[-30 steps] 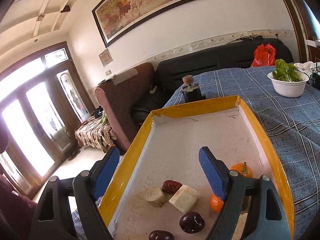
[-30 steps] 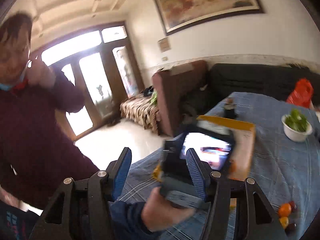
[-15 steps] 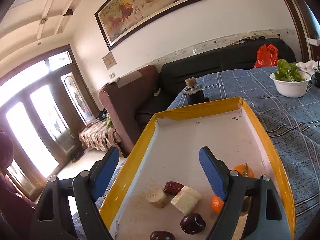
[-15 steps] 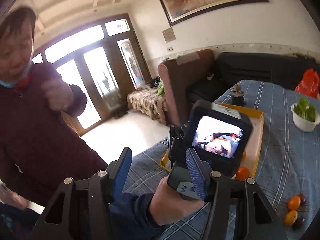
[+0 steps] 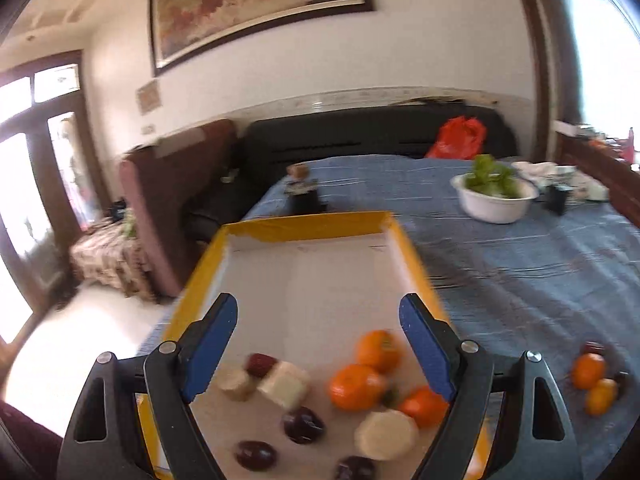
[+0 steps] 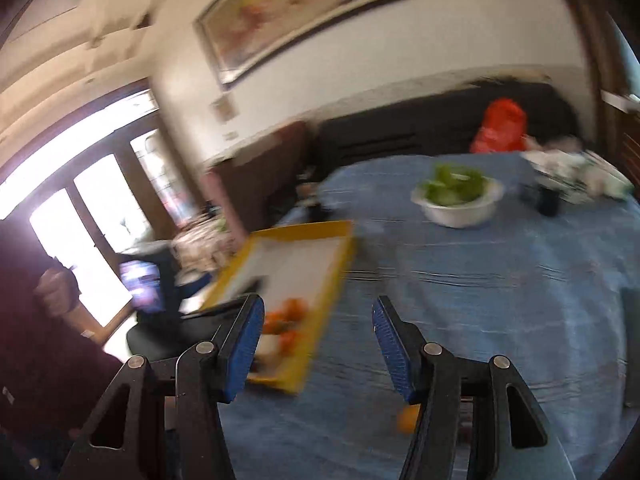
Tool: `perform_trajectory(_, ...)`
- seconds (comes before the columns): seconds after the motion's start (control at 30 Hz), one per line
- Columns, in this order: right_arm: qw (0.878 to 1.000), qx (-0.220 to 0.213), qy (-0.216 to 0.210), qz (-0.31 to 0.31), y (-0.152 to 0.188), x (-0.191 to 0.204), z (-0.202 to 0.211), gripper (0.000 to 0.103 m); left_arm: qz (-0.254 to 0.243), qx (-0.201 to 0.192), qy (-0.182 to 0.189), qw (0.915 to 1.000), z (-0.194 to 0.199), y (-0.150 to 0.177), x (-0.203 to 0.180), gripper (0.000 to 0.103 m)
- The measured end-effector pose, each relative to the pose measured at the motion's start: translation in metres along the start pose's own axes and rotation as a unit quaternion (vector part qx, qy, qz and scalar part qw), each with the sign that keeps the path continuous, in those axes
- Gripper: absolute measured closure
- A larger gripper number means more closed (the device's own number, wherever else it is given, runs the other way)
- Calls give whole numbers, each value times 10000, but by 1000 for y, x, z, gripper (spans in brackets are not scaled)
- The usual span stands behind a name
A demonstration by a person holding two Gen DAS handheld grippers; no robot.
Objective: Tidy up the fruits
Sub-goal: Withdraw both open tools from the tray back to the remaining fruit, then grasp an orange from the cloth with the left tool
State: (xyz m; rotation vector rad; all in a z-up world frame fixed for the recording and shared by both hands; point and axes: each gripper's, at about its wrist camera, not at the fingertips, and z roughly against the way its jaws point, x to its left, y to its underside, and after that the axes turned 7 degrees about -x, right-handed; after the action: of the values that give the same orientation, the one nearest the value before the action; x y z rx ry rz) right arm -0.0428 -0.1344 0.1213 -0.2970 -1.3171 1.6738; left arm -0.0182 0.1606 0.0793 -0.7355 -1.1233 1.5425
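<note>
both grippers spread wide and holding nothing over the blue-clothed table [image 5: 520, 280].
the left gripper [image 5: 320, 344] hangs above the yellow-rimmed tray [image 5: 200, 272], where oranges [image 5: 354, 387], dark dates [image 5: 303, 424] and pale chunks [image 5: 285, 383] lie; more loose fruit [image 5: 588, 370] sits on the cloth right of the tray. the right gripper [image 6: 318, 344] hovers beside that tray, blurred.

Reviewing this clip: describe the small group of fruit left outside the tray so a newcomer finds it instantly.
Start at the yellow-rimmed tray on the blue tablecloth. To its right lies a loose cluster of fruit: two orange ones with dark ones beside them, the only fruit lying directly on cloth.
</note>
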Motion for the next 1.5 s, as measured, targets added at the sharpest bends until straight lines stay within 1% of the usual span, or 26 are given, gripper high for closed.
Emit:
perform_trajectory(0.1, 9981, 142, 585, -143, 3, -40, -3, 42, -15, 16, 469, 9989, 10, -4, -20, 20)
perform_trajectory(0.13, 9975, 196, 627, -270, 5, -53, -5, 47, -4, 28, 639, 9980, 13, -5, -27, 20)
perform_trajectory(0.17, 9968, 273, 592, -453, 8, -67, -8, 53, -4, 46, 829, 9966, 15, -6, -35, 20)
perform_trajectory(0.27, 9936, 382, 443, -965, 22, -103, -20, 61, -30, 202, 1378, 9902, 21, -8, -59, 20)
perform_trajectory(0.3, 9923, 471, 392, -1079, 25, -108, -23, 62, -46, 270, 1569, 9872, 22, -7, -67, 21)
perform_trajectory(0.33, 9909, 551, 316, -1185, 27, -113, -26, 65, -65, 352, 1756, 9838, 23, -6, -75, 22)
perform_trajectory(0.37, 9900, 567, 234, -1274, 27, -117, -26, 65, -76, 427, 1917, 9805, 23, -5, -82, 28)
perform_trajectory(0.43, 9900, 463, 217, -1316, 26, -122, -21, 65, -23, 700, 2324, 9701, 18, -2, -97, 43)
perform_trajectory(0.47, 9900, 432, 196, -1329, 26, -122, -20, 65, 12, 864, 2536, 9634, 14, 1, -104, 54)
perform_trajectory(0.5, 9897, 400, 140, -1368, 27, -120, -15, 65, 55, 1053, 2747, 9557, 9, 4, -113, 59)
perform_trajectory(0.53, 9893, 377, 87, -1405, 27, -121, -13, 65, 97, 1203, 2904, 9493, 4, 6, -119, 59)
perform_trajectory(0.63, 9896, 348, 69, -1396, 27, -117, -14, 64, 222, 1766, 3415, 9229, -9, 16, -138, 59)
perform_trajectory(0.67, 9895, 353, 51, -1400, 27, -117, -14, 64, 247, 1890, 3527, 9161, -12, 19, -144, 59)
perform_trajectory(0.7, 9894, 353, 31, -1405, 28, -116, -14, 64, 236, 1957, 3547, 9140, -14, 21, -150, 59)
perform_trajectory(0.77, 9896, 343, -7, -1397, 28, -115, -11, 64, 99, 2009, 3526, 9139, -16, 24, -160, 59)
perform_trajectory(0.87, 9899, 367, -19, -1369, 29, -112, -14, 64, -23, 2249, 3568, 9067, -26, 31, -174, 59)
perform_trajectory(0.9, 9898, 373, -53, -1373, 29, -111, -13, 64, -48, 2301, 3556, 9058, -28, 33, -176, 59)
perform_trajectory(0.93, 9899, 374, -91, -1367, 29, -110, -13, 63, -87, 2329, 3505, 9071, -31, 35, -179, 59)
perform_trajectory(1.03, 9903, 373, -134, -1328, 29, -108, -14, 63, -53, 2505, 3546, 9008, -39, 40, -181, 59)
perform_trajectory(1.13, 9906, 439, -162, -1283, 30, -106, -18, 63, -61, 2432, 3520, 9039, -40, 39, -180, 62)
perform_trajectory(1.17, 9904, 471, -179, -1284, 31, -105, -19, 63, -42, 2409, 3482, 9059, -40, 39, -179, 68)
perform_trajectory(1.27, 9907, 520, -187, -1245, 33, -104, -22, 63, 117, 2433, 3536, 9031, -44, 40, -174, 69)
perform_trajectory(1.3, 9911, 526, -168, -1215, 33, -103, -22, 63, 138, 2414, 3495, 9052, -44, 40, -171, 69)
perform_trajectory(1.43, 9915, 629, -153, -1126, 36, -100, -28, 65, 336, 2138, 3268, 9200, -42, 30, -151, 69)
perform_trajectory(1.47, 9915, 682, -164, -1095, 38, -99, -30, 65, 392, 2001, 3167, 9263, -40, 27, -146, 69)
perform_trajectory(1.5, 9917, 738, -159, -1039, 39, -97, -33, 65, 392, 1811, 2993, 9360, -37, 22, -140, 69)
